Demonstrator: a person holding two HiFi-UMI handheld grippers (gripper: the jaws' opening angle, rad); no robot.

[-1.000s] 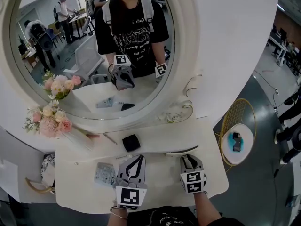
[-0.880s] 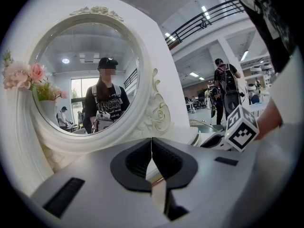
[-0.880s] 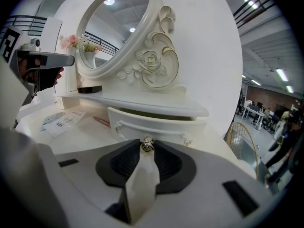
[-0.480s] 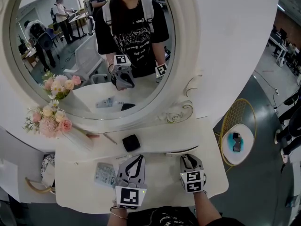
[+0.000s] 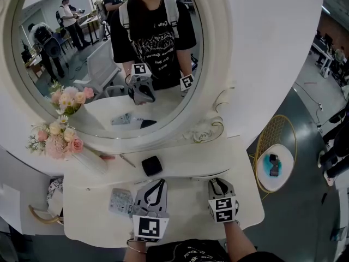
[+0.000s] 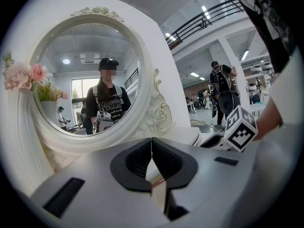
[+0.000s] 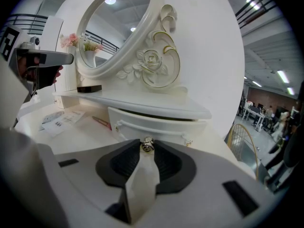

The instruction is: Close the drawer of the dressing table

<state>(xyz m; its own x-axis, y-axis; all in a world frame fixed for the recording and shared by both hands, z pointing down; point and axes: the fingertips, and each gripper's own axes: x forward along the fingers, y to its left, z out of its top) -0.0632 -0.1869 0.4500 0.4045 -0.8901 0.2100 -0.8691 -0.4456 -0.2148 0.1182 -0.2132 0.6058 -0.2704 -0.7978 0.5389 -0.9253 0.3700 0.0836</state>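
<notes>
1. Right gripper (image 5: 217, 181) first: its fingers are set narrow, pinching a small shiny metal knob (image 7: 147, 146) right at the tips, with a pad on either side of it.
2. The white curved-front drawer (image 7: 156, 127) of the dressing table is straight ahead of those fingers, just past the knob. It pokes out a bit from under the white shelf (image 7: 142, 104), and there's a dark gap along its top edge.
3. Honestly can't tell if the knob is actually fixed to that drawer.
4. Left gripper (image 5: 159, 183): fingers closed tip to tip with nothing between them, over the white bench (image 5: 185, 217).
5. A black square case (image 5: 151, 165) sits on the shelf just ahead of the left fingers, and a printed paper sheet (image 5: 120, 201) lies just to their left.
6. A pink flower bunch (image 5: 54, 138) stands further left, and the big round white-framed mirror (image 5: 215, 64) rises beyond both sets of fingers.
</notes>
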